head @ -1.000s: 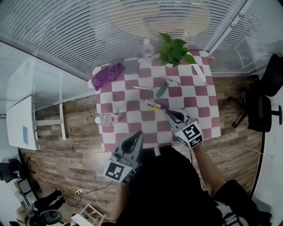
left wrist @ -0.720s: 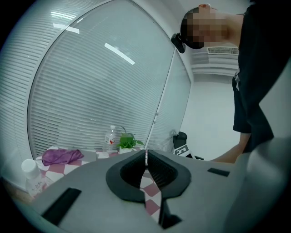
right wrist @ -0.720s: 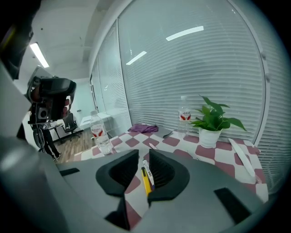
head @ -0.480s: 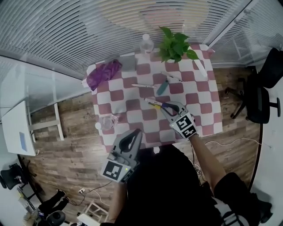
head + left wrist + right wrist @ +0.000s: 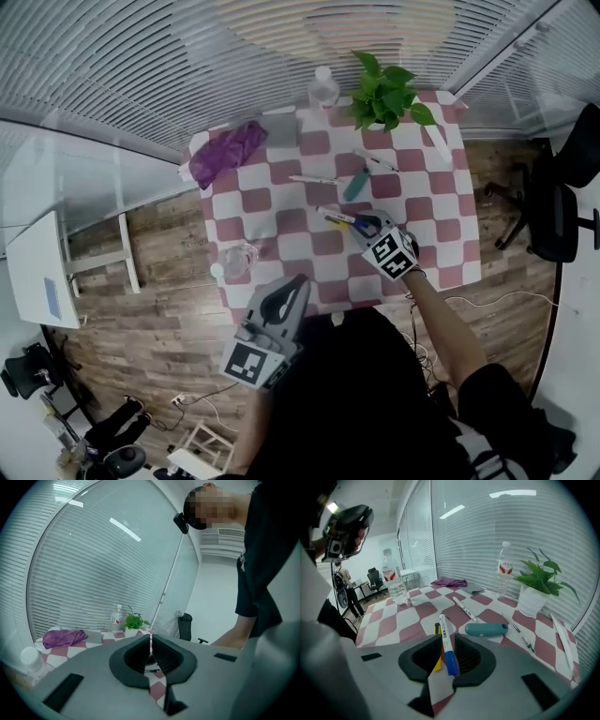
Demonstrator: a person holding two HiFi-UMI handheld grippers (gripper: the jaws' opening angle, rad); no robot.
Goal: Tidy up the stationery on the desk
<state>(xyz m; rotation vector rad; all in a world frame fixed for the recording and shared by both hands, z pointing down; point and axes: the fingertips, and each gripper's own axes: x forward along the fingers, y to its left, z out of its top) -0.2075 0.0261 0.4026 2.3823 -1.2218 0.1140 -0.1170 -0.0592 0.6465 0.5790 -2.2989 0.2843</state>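
Note:
A white marker with a blue cap (image 5: 446,641) and a yellow pen (image 5: 438,628) lie side by side on the checked table (image 5: 272,225). My right gripper (image 5: 445,637) is low over them; its jaws have just been opening and now stand open, with the marker and pen lying between them and a gap on either side. In the head view the right gripper (image 5: 361,225) covers the marker's (image 5: 336,217) near end. My left gripper (image 5: 292,286) is shut and empty, off the table's near edge; the left gripper (image 5: 151,637) points level toward the table.
Beyond the marker lie a teal case (image 5: 486,629), a white pen (image 5: 464,608) and a thin pen (image 5: 522,638). A purple cloth (image 5: 228,153), a water bottle (image 5: 323,91) and a potted plant (image 5: 389,94) stand at the far edge; another bottle (image 5: 234,260) sits near left.
My right gripper has come down and forward onto the marker and yellow pen, which lay just ahead of it before. The left gripper has hardly shifted.

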